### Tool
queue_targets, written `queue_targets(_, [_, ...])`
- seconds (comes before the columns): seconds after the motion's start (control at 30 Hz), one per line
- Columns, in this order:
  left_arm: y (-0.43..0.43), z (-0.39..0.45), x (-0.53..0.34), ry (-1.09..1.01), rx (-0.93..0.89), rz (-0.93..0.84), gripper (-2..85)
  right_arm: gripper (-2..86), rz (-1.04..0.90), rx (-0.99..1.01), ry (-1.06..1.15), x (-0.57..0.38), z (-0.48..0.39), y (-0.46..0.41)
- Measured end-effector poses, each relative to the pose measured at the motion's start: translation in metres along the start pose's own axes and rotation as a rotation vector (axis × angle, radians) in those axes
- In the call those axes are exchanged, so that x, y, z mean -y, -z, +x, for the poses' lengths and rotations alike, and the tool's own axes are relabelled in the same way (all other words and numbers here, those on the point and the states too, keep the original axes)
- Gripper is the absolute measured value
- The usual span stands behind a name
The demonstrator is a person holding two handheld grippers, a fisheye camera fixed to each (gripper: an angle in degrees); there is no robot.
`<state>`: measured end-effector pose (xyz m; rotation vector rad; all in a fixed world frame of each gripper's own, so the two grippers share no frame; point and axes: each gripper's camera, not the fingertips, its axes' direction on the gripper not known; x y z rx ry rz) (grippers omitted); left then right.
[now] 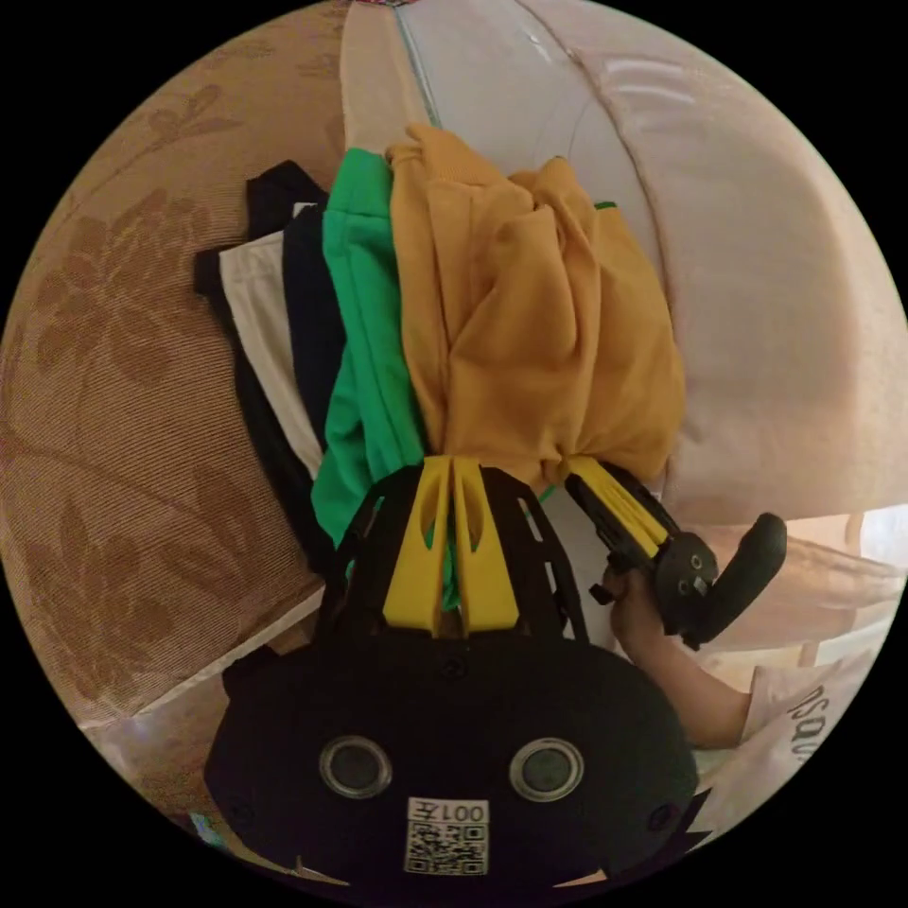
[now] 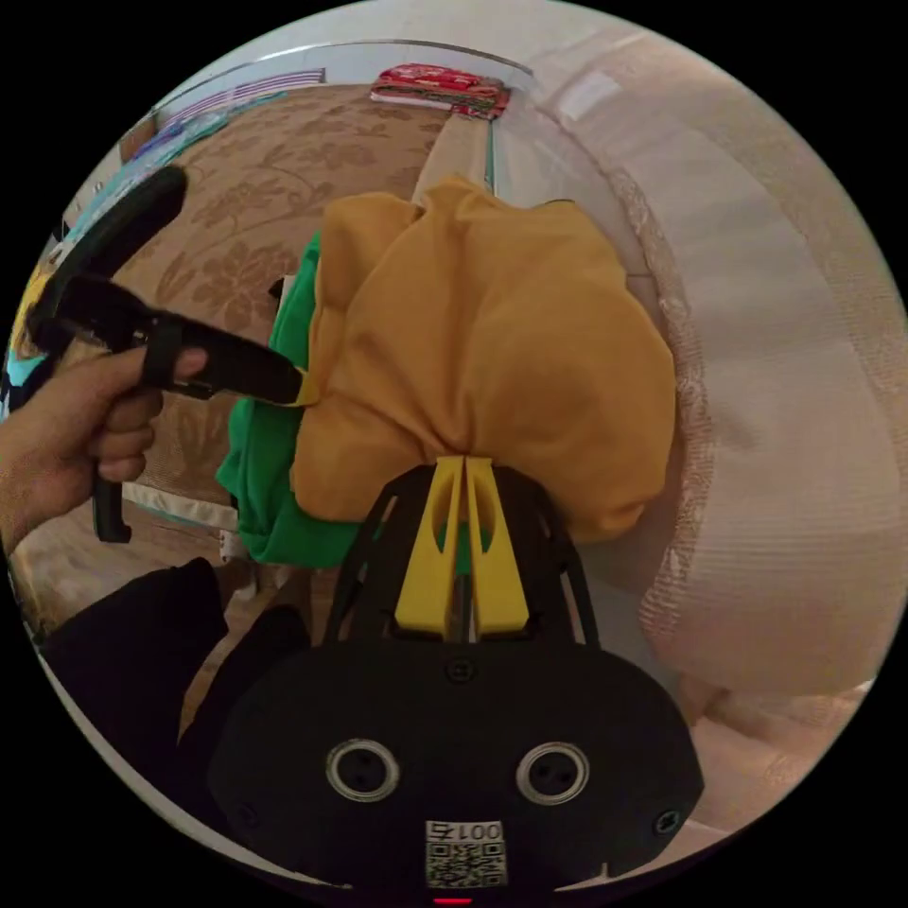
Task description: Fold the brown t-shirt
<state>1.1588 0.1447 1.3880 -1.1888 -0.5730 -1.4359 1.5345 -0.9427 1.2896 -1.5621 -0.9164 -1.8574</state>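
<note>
Fold not started: brown t-shirt (image 1: 530, 331) bunched on the clothes pile (image 1: 312, 359), my left gripper (image 1: 452, 463) and right gripper (image 2: 465, 462) both clamped on it.

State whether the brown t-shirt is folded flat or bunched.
Bunched: the brown t-shirt hangs gathered where both grippers pinch it.

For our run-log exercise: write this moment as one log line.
left gripper: shut on brown t-shirt | right gripper: shut on brown t-shirt | shirt: bunched, over green garment | fold: not done
</note>
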Motion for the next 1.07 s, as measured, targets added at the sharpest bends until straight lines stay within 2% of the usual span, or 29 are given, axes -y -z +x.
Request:
queue_targets(0.2, [0.067,-0.007,-0.098,-0.072,0.004,-0.021,-0.9,0.3,0.099,-0.008,0.130,-0.045,-0.081,0.063])
queue_targets(0.3, [0.111,-0.006,-0.156,-0.152,0.085,-0.042,-0.9,0.3,0.087,0.012,0.217,-0.066,-0.127,0.091])
queue_targets(0.4, [0.164,0.003,-0.219,-0.281,0.302,-0.037,-1.0,0.4,0.102,-0.051,0.284,-0.074,-0.172,0.123])
queue_targets(0.47, [0.211,0.010,-0.276,-0.394,0.520,0.020,-1.0,0.4,0.126,-0.072,0.328,-0.070,-0.199,0.143])
queue_targets(0.63, [0.313,0.001,-0.395,-0.477,0.818,0.184,-1.0,0.4,0.270,-0.056,0.373,-0.035,-0.277,0.210])
queue_targets(0.77, [0.405,-0.018,-0.500,-0.375,1.022,0.334,-1.0,0.2,0.472,-0.088,0.326,0.004,-0.355,0.278])
queue_targets(0.9, [0.473,-0.049,-0.590,-0.212,0.990,0.476,-1.0,0.3,0.529,0.119,0.491,0.050,-0.437,0.337])
queue_targets(0.97, [0.504,-0.075,-0.646,-0.066,1.073,0.565,-1.0,0.4,0.574,0.135,0.544,0.067,-0.471,0.361])
queue_targets(1.07, [0.530,-0.114,-0.703,0.120,1.154,0.569,-1.0,0.6,0.584,0.216,0.651,0.097,-0.522,0.390])
